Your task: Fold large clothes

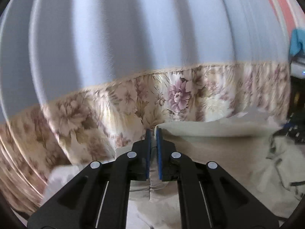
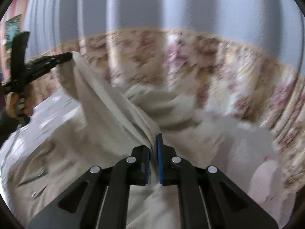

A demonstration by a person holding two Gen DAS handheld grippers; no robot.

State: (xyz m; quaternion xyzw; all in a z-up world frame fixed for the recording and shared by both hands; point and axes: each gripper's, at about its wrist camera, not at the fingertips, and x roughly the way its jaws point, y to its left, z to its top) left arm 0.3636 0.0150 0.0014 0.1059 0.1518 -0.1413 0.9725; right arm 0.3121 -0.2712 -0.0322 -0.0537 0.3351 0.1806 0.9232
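Behind everything hangs a pale blue curtain (image 1: 133,38) with a flowered band (image 1: 177,95) along its lower part, and below it lies a white bed sheet (image 2: 263,152). Both grippers are closed tight on a cream garment (image 2: 118,118), each with a fold of cloth pinched between its blue pads. The left gripper (image 1: 153,133) points slightly downward toward the curtain; the right gripper (image 2: 154,139) tilts down more steeply. The garment's upper edge runs stretched between the two grippers, so its long axis goes from side to side, and the rest hangs and lies crumpled on the sheet. Only the right wrist view shows the left gripper (image 2: 69,56) from outside, held up by a hand (image 2: 18,103) at the left edge, with the cloth rising to its tip. The left wrist view alone shows the garment's dark strings (image 1: 280,152).
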